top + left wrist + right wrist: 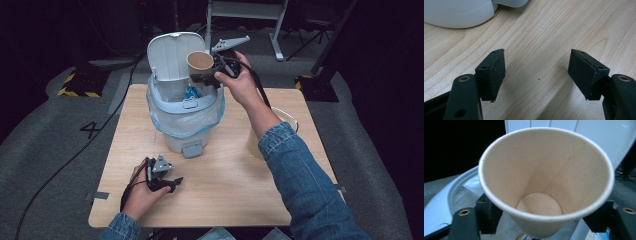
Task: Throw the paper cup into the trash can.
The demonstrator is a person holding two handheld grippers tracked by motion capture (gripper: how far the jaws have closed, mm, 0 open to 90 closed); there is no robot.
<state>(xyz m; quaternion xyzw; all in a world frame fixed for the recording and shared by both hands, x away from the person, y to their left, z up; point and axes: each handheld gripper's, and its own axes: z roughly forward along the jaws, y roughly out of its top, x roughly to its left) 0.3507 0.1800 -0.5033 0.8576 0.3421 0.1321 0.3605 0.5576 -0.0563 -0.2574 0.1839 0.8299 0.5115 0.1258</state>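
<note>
My right gripper (206, 75) is shut on a brown paper cup (200, 62), holding it above the mouth of a pale blue bin (186, 131) with its lid (175, 52) raised. In the right gripper view the cup (544, 182) is empty, its open mouth faces the camera, and the jaws press its sides. The bin is lined with a clear plastic bag (187, 120), and blue rubbish (192, 92) lies inside. My left gripper (169, 184) rests open on the wooden table (225, 190) in front of the bin; in the left gripper view its pads (495, 72) stand wide apart over bare wood.
A cream bucket (287, 120) stands at the table's right side, partly hidden by the right forearm. The bin's pedal (193, 149) faces the front. Behind the table stand a white desk frame (245, 15) and dark equipment on grey floor. A cable (75, 155) trails left.
</note>
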